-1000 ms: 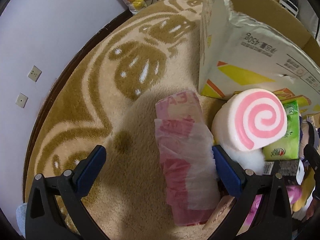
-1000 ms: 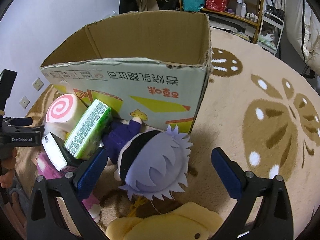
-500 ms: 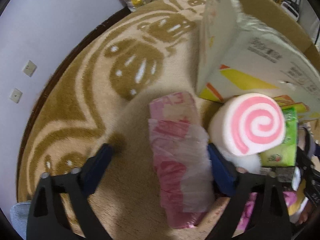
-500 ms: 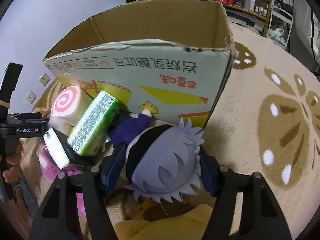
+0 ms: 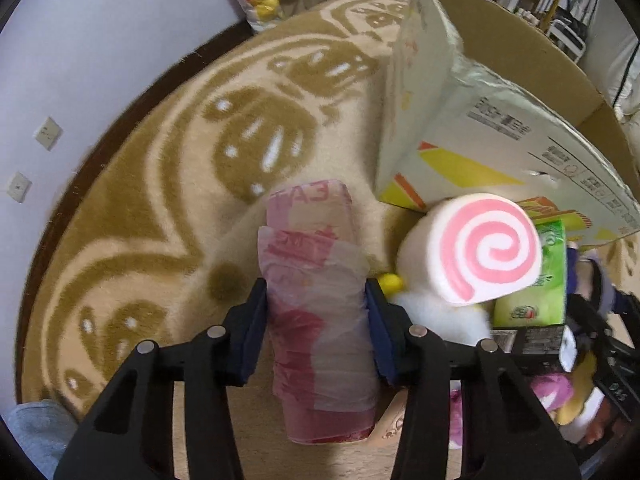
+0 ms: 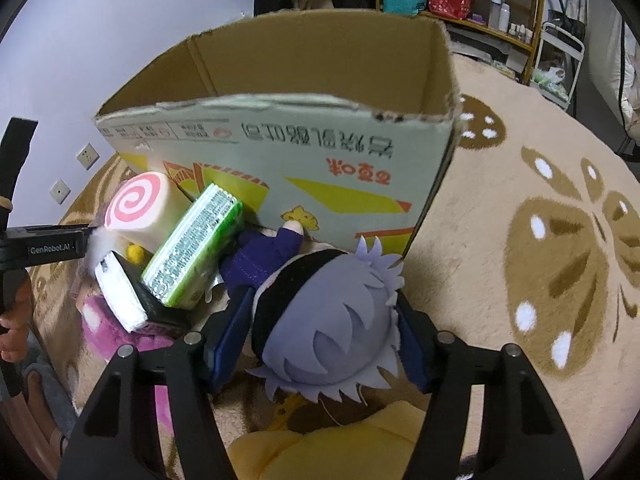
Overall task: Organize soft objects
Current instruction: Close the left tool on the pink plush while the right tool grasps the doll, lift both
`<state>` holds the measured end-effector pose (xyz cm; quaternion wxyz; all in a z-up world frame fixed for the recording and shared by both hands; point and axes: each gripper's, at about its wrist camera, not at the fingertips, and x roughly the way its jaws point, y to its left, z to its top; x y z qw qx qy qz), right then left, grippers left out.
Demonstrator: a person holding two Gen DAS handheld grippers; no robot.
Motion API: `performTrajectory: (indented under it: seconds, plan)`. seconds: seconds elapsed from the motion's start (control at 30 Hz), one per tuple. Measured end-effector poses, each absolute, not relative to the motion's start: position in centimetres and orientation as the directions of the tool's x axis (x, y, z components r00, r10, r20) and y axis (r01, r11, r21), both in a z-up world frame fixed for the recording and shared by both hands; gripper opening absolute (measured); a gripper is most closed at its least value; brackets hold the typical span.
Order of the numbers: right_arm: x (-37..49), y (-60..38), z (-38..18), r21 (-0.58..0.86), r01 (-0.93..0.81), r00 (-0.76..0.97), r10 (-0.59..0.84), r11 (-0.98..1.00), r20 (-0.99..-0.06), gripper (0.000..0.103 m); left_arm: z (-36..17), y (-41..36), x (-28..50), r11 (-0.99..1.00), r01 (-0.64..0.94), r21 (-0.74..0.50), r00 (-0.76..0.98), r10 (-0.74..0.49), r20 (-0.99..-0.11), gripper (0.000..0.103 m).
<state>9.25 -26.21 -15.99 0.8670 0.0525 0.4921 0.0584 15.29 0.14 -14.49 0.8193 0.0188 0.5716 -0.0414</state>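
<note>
A pink tissue pack in clear wrap [image 5: 312, 220] lies on the rug in the left wrist view. My left gripper [image 5: 316, 300] is closing on it, and both blue pads press its sides. In the right wrist view a plush doll with grey spiky hair [image 6: 332, 344] lies against the cardboard box [image 6: 320, 152]. My right gripper [image 6: 322, 316] is shut on the doll's head, one pad on each side. The box [image 5: 480, 128] stands open-topped just beyond both grippers.
A pink-swirl cushion [image 5: 480, 244], a green tissue pack [image 5: 532, 280] and a black-and-white pack [image 6: 128, 300] are piled by the box. A yellow plush [image 6: 320, 448] lies under the right gripper, a pink plush [image 6: 104, 332] to its left. The patterned beige rug [image 6: 520, 240] spreads right.
Both grippers went from wide open to closed. The left jaws came in onto the pink tissue pack, the right jaws onto the doll's head. Neither hand shifted much.
</note>
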Motion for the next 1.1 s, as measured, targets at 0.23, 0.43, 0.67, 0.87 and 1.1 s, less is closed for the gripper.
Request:
performTrajectory:
  seconds: [0.23, 0.43, 0.67, 0.87, 1.1]
  plan:
    - [8.0, -26.5, -14.6, 0.159, -0.020, 0.540, 0.145, 0.987, -0.829, 0.069, -13.2, 1.7, 14.6, 0.999, 0.031, -0.009, 0.387, -0.020, -0.922, 0.044]
    - [6.5, -26.8, -12.6, 0.160, -0.005, 0.592, 0.132, 0.987, -0.795, 0.069, -10.0, 1.5, 12.6, 0.998, 0.039, 0.046, 0.521, 0.019, -0.854, 0.044]
    - [4.1, -27.6, -9.7, 0.170, 0.024, 0.656, 0.113, 0.985, -0.746, 0.069, -6.8, 1.5, 9.9, 0.998, 0.059, 0.031, 0.607, -0.011, -0.795, 0.044]
    - [2.4, -27.8, -6.6, 0.169, 0.025, 0.731, 0.097, 0.985, -0.676, 0.069, -4.0, 1.5, 7.7, 0.997, 0.069, 0.027, 0.678, -0.027, -0.734, 0.044]
    - [2.1, -27.5, -4.0, 0.133, 0.024, 0.793, 0.062, 0.991, -0.606, 0.069, -0.7, 0.3, 6.6, 0.993, 0.096, 0.069, 0.762, -0.029, -0.647, 0.044]
